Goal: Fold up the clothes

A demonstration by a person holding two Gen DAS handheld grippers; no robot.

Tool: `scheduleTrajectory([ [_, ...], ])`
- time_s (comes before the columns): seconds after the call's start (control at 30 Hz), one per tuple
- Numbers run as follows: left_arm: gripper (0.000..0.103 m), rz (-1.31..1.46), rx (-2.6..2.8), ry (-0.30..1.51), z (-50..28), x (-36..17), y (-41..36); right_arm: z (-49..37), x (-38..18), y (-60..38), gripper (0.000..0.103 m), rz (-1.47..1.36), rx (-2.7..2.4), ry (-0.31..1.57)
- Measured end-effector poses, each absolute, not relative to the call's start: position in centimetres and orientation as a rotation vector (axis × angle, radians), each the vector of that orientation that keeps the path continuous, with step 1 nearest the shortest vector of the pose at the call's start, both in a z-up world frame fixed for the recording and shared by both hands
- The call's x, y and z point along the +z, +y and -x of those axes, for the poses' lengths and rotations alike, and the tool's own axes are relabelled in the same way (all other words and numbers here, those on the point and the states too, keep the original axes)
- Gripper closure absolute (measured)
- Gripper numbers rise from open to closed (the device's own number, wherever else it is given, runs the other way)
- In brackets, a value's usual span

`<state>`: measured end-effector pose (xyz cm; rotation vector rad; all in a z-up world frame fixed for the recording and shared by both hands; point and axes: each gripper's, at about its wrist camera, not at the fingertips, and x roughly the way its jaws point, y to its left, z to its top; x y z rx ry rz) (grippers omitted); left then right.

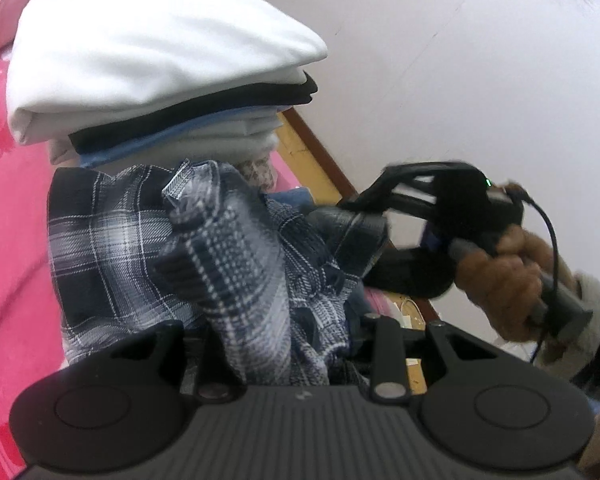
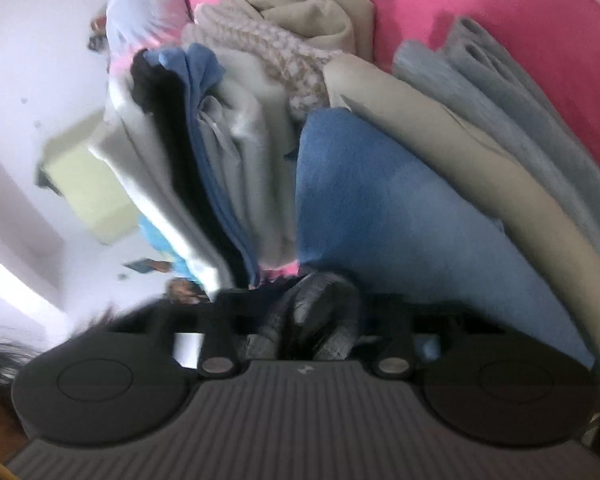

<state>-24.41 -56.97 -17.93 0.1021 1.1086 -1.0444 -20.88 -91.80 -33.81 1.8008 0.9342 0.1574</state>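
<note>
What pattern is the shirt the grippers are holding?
Navy, grey and white plaid shirt, clearest in the left wrist view.

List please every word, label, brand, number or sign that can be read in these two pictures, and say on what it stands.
No readable text in either view.
Small embossed mark on the left gripper body: a logo shape, no letters.
The same mark on the right gripper body: blurred, no letters.
Green light on the right gripper in the left wrist view: a dot, no sign.
Plaid shirt, folded pile, pink bedspread: patterns only, no words.
</note>
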Motion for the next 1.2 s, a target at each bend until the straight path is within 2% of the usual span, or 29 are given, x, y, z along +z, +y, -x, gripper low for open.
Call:
scheduleTrajectory([
  [0.2, 0.071, -0.123, -1.054, 1.065, 24.9, -17.9, -56.5, 16.7, -27.3, -90.4, 0.099, -1.304, 0.360, 0.831],
  [0.33, 0.071, -0.122, -1.038, 1.082, 24.7, -18.3, -57.9, 15.5, -25.6, -89.8, 0.099, -1.049, 0.473, 0.790],
  [0.47, 0.070, -0.128, -1.004, 1.149, 23.5, -19.1, -59.9, 15.3, -27.8, -91.5, 0.099, -1.110, 0.443, 0.795],
  [0.5, 0.067, -0.124, -0.998, 1.171, 23.2, -19.3, -60.3, 15.2, -29.0, -92.0, 0.095, -1.185, 0.412, 0.803],
  [0.6, 0.058, -0.103, -0.988, 1.233, 22.0, -19.8, -61.6, 16.6, -32.2, -94.0, 0.094, -1.404, 0.323, 0.738],
  [0.63, 0.052, -0.093, -0.991, 1.249, 21.7, -19.9, -62.0, 17.4, -32.8, -94.7, 0.094, -1.454, 0.303, 0.681],
  [0.73, 0.040, -0.039, -0.997, 1.301, 20.6, -20.4, -62.8, 19.6, -34.1, -96.5, 0.082, -1.575, 0.227, 0.515],
  [0.77, 0.040, -0.011, -0.992, 1.322, 20.2, -20.5, -63.0, 20.6, -34.1, -96.9, 0.077, -1.594, 0.202, 0.476],
  [0.87, 0.040, 0.072, -0.979, 1.380, 18.9, -20.9, -62.8, 23.7, -34.0, -97.6, 0.076, -1.597, 0.143, 0.393],
  [1.03, 0.039, 0.087, -0.998, 1.422, 18.1, -21.2, -62.6, 28.3, -32.1, -94.4, 0.070, -1.387, 0.121, 0.537],
  [1.1, 0.040, 0.073, -1.011, 1.427, 18.0, -21.1, -62.7, 29.1, -32.0, -93.1, 0.063, -1.326, 0.131, 0.571],
  [1.2, 0.042, 0.070, -1.030, 1.430, 17.9, -21.2, -62.1, 29.6, -32.0, -91.6, 0.062, -1.244, 0.156, 0.604],
])
